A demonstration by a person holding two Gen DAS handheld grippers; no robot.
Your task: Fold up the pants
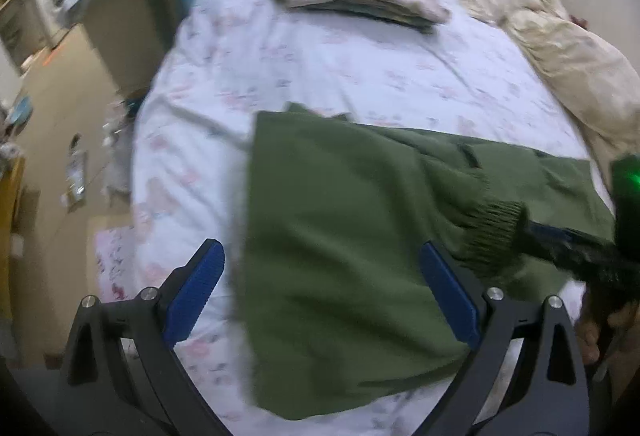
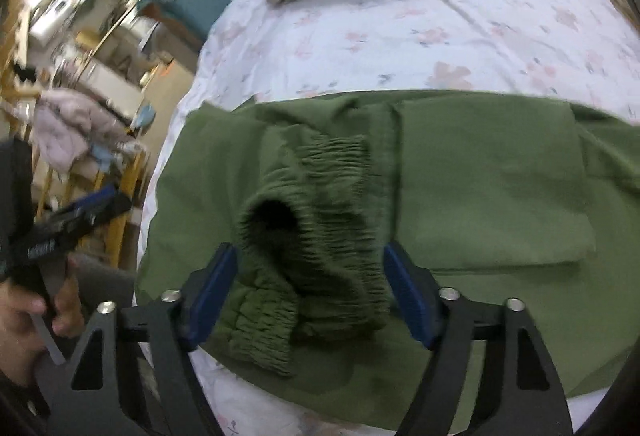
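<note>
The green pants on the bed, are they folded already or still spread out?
Partly folded. The green pants lie doubled in layers on the bed sheet, and the ribbed cuff sits bunched between the right claw's fingers.

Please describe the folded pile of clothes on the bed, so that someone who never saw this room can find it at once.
Look at the bed with the pale floral sheet. Beyond the green pants spread near the grippers, the folded pile lies alone on the sheet. It is flat and neat, beige on top with darker layers beneath, unlike the crumpled cream bedding beside it.

The pants (image 2: 480, 176) are matt green cloth with a ribbed cuff (image 2: 320, 228); the sheet (image 1: 320, 68) is smooth printed cotton.
</note>
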